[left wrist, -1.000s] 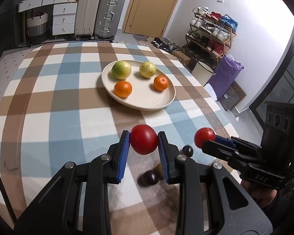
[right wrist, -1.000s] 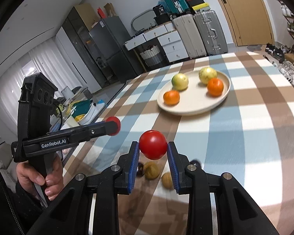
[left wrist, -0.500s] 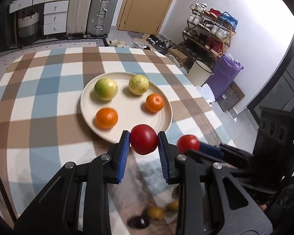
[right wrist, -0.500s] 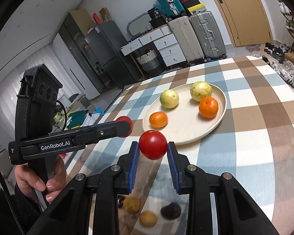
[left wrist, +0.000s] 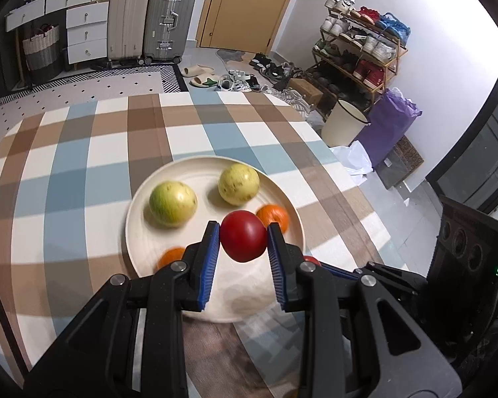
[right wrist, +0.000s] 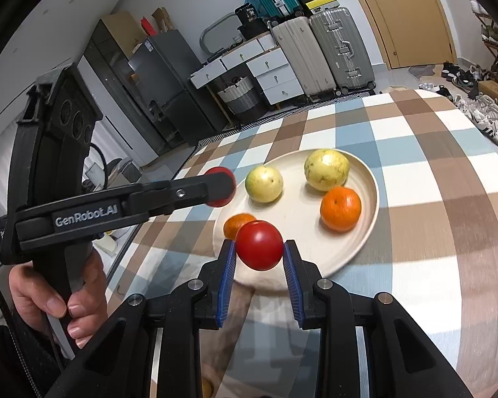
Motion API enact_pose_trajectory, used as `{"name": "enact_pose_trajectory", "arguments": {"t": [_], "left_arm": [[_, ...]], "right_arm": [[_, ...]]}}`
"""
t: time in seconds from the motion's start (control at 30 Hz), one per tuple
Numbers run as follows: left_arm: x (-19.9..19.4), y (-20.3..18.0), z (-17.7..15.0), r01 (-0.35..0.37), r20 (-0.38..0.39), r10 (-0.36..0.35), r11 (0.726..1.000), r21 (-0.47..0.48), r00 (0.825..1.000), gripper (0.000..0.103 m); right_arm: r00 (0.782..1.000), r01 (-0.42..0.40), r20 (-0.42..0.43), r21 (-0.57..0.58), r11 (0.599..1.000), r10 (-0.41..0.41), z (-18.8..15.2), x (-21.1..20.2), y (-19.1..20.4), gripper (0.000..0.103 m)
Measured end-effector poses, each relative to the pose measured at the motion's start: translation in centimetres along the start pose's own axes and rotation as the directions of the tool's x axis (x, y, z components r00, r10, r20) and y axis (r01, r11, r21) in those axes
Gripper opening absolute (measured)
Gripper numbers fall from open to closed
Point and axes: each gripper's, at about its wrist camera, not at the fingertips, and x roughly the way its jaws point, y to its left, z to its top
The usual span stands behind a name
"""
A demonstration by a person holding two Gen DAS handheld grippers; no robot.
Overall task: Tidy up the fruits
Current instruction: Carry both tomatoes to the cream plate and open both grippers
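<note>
My left gripper [left wrist: 243,232] is shut on a red tomato [left wrist: 243,242] and hangs over the near part of the cream plate [left wrist: 132,205]. On the plate lie two yellow-green fruits [left wrist: 172,202] [left wrist: 238,184] and two oranges [left wrist: 273,216] [left wrist: 171,257]. My right gripper [right wrist: 259,247] is shut on a second red tomato [right wrist: 259,244], just above the plate's near rim [right wrist: 365,232]. In the right wrist view the left gripper [right wrist: 220,185] reaches in from the left with its tomato [right wrist: 217,174]. The right gripper [left wrist: 310,260] shows low at the right of the left wrist view.
The plate sits on a checked tablecloth [left wrist: 83,172]. A person's hand [right wrist: 49,295] holds the left gripper's handle. Beyond the table's far edge are suitcases [left wrist: 149,16], a shoe rack [left wrist: 358,49], a pale bin [left wrist: 343,122] and a door [left wrist: 249,3].
Both grippers have carried their tomatoes forward from the bare cloth to over the plate's near side. The small dark and brown fruits on the cloth have slipped out of view behind them.
</note>
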Motion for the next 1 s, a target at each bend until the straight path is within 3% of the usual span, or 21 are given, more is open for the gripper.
{"name": "enact_pose_trajectory", "arguments": {"t": [0.4,1.0], "left_arm": [[5.2,2.0,4.8,-0.027,-0.045,0.026,0.999,-0.023,0.999,0.026],[9.6,3.0,5.7,-0.009,-0.087,0.005,0.999,-0.036,0.996,0.026]], "right_arm": [[1.0,0.007,-0.005,0.088,0.996,-0.007,2.4,3.2,-2.2,0.03],[0.998,0.018,-0.059,0.057,0.998,-0.014,3.1,6.4,-2.3,0.031]]}}
